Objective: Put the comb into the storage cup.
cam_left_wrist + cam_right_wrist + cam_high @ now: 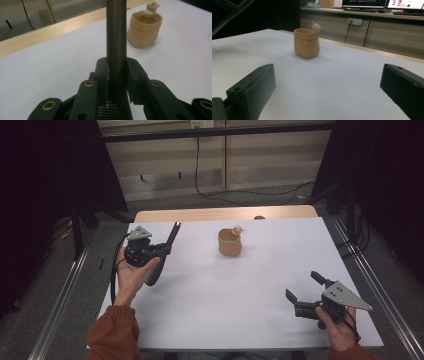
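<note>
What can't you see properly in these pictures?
- Inside of the tan cup: its wall hides the bottom in all three views.
- The little figure on the rim: small and blurred in every view, so I cannot tell what it is.
- The dark rod clamped in the left gripper: the left gripper view's top edge cuts off its tip.
- The right gripper, open: the person's hand covers its handle in the high view.

The table [210,290] is white with a pale wood edge. The cup [230,243] is tan, the 2 grippers black with grey plates, the sleeves [114,335] rust-orange.
</note>
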`<state>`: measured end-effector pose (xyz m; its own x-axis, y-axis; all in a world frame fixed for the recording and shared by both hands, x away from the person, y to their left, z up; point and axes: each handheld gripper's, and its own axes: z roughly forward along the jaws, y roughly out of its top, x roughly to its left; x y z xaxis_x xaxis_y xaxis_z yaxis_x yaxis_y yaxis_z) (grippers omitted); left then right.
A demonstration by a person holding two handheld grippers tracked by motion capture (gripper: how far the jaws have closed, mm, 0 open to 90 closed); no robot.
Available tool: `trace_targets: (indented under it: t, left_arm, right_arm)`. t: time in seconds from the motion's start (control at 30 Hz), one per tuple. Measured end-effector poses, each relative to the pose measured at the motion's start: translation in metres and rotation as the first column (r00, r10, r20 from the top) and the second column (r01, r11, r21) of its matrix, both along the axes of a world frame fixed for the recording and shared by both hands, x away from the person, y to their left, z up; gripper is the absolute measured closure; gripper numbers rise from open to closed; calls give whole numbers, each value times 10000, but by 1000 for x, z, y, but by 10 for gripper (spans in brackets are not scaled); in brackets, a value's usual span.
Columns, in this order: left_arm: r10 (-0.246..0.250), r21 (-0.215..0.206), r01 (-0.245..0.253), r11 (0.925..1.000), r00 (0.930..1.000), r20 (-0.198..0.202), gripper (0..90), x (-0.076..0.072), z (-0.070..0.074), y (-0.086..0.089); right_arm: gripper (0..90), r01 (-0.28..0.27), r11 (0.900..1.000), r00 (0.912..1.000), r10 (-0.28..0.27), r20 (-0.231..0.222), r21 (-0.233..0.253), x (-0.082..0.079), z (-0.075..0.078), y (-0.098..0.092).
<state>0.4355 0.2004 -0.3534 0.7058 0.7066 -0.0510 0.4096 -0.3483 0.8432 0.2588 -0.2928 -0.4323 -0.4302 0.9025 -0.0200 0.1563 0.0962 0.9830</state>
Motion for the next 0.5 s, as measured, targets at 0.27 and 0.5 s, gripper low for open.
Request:
trace_targets:
  t: [0.27, 0.5]
  left_arm:
    - [-364, -559, 418, 9976, 9950, 934, 730, -8, 7, -2]
    - [-464, -1285, 589, 9900, 9941, 983, 730, -9, 11, 2]
  right_arm:
    - [0, 3, 10000, 10000, -3, 6, -6, 0, 0, 0]
    - [0, 20, 10000, 10000, -20, 6, -5, 0, 0, 0]
